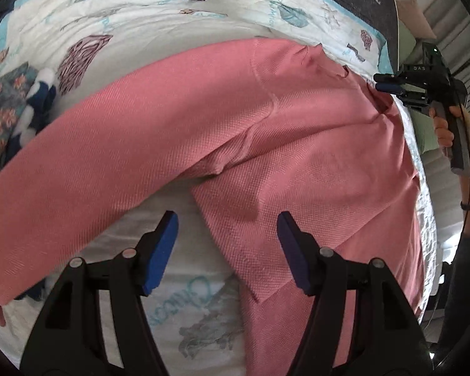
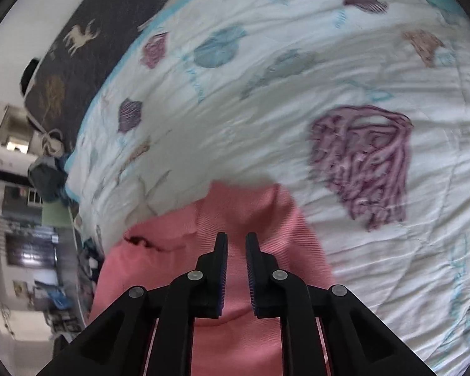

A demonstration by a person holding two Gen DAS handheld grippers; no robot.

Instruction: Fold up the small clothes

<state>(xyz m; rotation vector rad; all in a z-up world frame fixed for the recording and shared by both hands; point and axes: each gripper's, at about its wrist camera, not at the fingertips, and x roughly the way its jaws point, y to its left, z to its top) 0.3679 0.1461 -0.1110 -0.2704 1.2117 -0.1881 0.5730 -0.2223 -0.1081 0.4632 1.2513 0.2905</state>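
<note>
A: Pink knit top (image 1: 266,144) spread flat on white seashell-print quilt (image 1: 147,15), one sleeve stretched out left, hem fold near left gripper (image 1: 227,235).
B: Left gripper state?
A: Jaws wide, nothing between, hovering above fabric edge.
B: Right gripper (image 2: 236,244)?
A: Narrow gap, no cloth visibly pinched, over the collar area.
B: Clutter?
A: Floral cloth (image 1: 3,116) and blue-white item (image 1: 40,94) at quilt's left; dark deer-print blanket (image 2: 78,47) beyond.
</note>
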